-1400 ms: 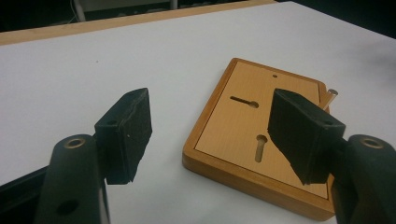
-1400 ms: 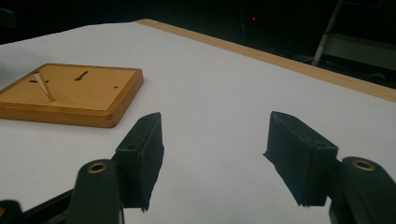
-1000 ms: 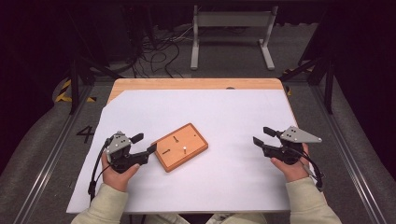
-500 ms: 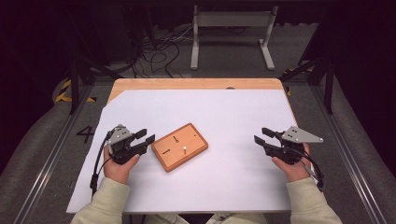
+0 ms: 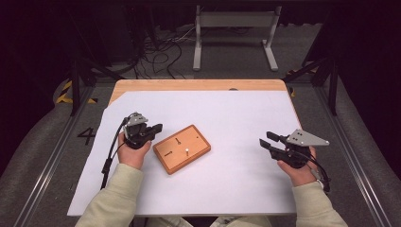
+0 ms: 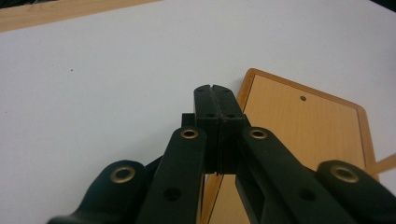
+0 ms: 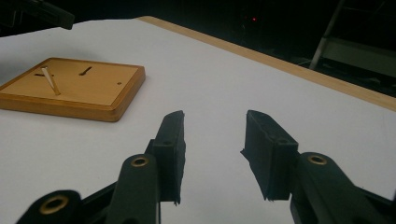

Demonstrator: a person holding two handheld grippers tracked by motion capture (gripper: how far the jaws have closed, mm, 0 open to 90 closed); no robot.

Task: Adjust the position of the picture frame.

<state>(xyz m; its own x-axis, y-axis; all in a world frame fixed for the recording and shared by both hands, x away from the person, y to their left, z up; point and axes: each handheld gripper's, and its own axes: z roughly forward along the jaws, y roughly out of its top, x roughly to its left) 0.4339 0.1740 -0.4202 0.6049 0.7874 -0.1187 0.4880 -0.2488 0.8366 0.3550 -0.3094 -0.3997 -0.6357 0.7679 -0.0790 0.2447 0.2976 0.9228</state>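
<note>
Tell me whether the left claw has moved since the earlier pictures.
Yes. The left claw has slid up the table along the wooden board's left edge, and its jaws have just closed on nothing.

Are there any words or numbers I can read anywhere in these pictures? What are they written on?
"4" – a big dark number on the grey floor to the left of the table, in the high view.
No words or numbers can be read on the wooden board, the white sheet or the grippers.
</note>
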